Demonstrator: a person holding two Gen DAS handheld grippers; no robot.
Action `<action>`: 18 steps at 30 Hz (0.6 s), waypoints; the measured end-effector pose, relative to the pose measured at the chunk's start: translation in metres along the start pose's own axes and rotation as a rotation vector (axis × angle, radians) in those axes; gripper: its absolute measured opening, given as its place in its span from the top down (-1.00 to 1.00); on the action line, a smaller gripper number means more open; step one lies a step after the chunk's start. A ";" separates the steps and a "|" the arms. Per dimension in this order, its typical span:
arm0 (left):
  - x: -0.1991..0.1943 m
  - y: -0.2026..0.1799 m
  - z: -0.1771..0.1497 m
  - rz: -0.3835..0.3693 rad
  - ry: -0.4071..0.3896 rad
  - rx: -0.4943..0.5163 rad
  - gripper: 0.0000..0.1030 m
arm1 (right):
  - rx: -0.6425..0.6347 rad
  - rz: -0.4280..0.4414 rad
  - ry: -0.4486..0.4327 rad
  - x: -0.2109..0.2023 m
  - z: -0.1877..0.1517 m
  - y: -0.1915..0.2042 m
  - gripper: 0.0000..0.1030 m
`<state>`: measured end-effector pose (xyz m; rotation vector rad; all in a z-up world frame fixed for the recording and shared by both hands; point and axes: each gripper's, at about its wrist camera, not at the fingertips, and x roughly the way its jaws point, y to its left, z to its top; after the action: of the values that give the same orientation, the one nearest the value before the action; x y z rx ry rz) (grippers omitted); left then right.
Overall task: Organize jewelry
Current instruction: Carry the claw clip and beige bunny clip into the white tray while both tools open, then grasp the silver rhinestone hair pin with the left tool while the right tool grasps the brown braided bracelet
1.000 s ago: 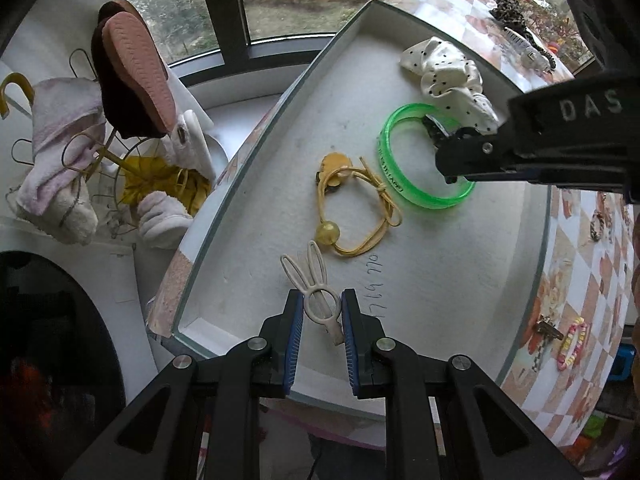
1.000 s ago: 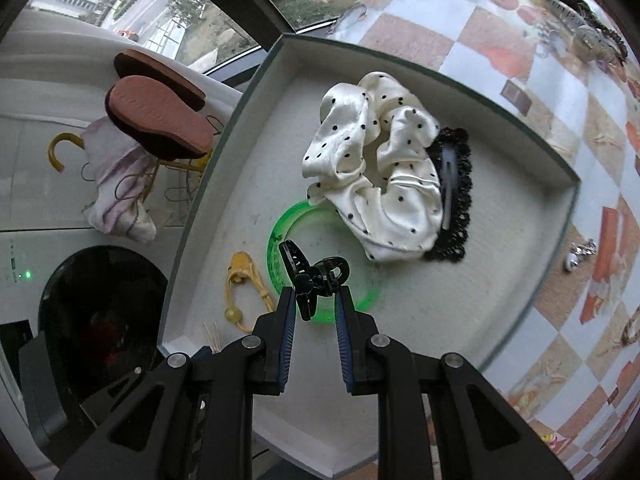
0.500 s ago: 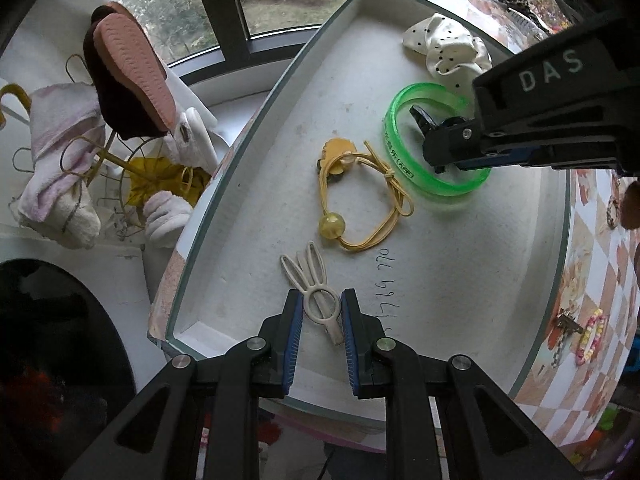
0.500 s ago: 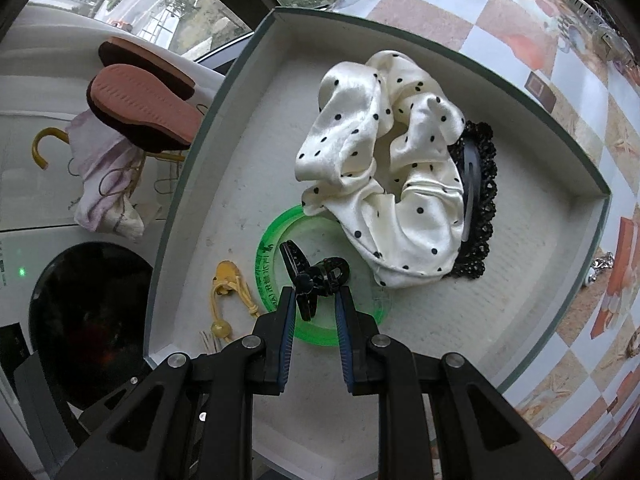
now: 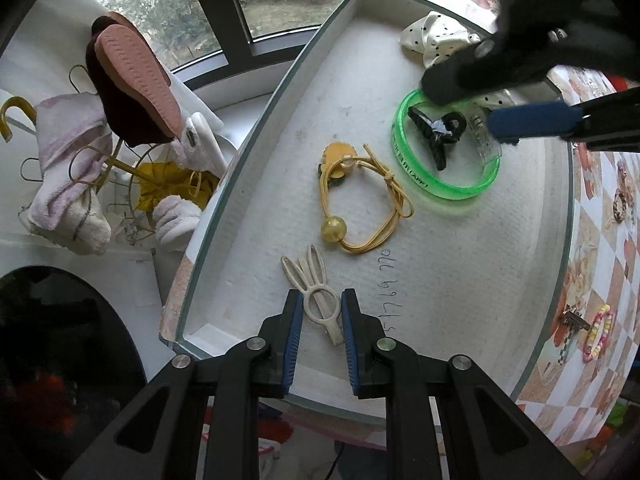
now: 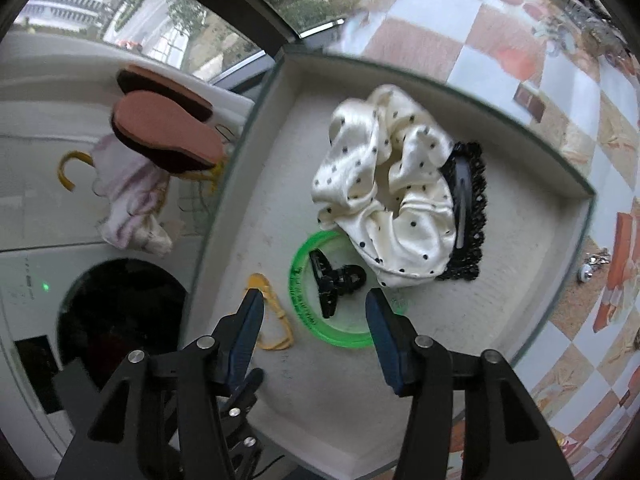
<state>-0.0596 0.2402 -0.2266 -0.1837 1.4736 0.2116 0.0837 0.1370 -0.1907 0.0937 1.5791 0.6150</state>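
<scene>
Left wrist view: the left gripper (image 5: 318, 316) has its 2 blue-padded jaws closed on the cream bunny-ear clip (image 5: 314, 294), holding it above the near end of the white-lined tray (image 5: 460, 300). Further in, a yellow hair tie (image 5: 362, 204) with a bead lies on the lining, and beside it a green bangle (image 5: 444, 152) rings a black claw clip (image 5: 436, 130) that lies loose on the lining. The right gripper (image 5: 520, 96) reaches in from the right above the bangle.

Right wrist view: the right gripper (image 6: 314, 328) hangs with its jaws spread wide and holds nothing; the black claw clip (image 6: 334, 280) lies inside the green bangle (image 6: 320, 300) between and beyond the 2 pads. A polka-dot scrunchie (image 6: 384, 204) overlaps the bangle's far edge and partly covers a black lace barrette (image 6: 466, 216).
</scene>
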 end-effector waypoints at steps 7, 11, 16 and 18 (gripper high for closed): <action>-0.010 -0.004 0.004 0.012 -0.011 0.018 0.54 | 0.057 0.020 -0.051 -0.030 -0.022 -0.022 -0.11; -0.014 -0.008 0.006 0.013 -0.015 0.034 0.53 | 0.107 0.012 -0.067 -0.044 -0.040 -0.042 -0.11; -0.028 -0.014 0.006 0.043 -0.064 0.044 -1.00 | 0.160 -0.023 -0.089 -0.063 -0.068 -0.074 -0.11; -0.031 -0.018 0.008 0.033 -0.062 0.060 -1.00 | 0.183 -0.034 -0.099 -0.070 -0.079 -0.087 -0.14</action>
<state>-0.0505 0.2240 -0.1949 -0.1036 1.4203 0.1979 0.0434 0.0086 -0.1671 0.2306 1.5345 0.4318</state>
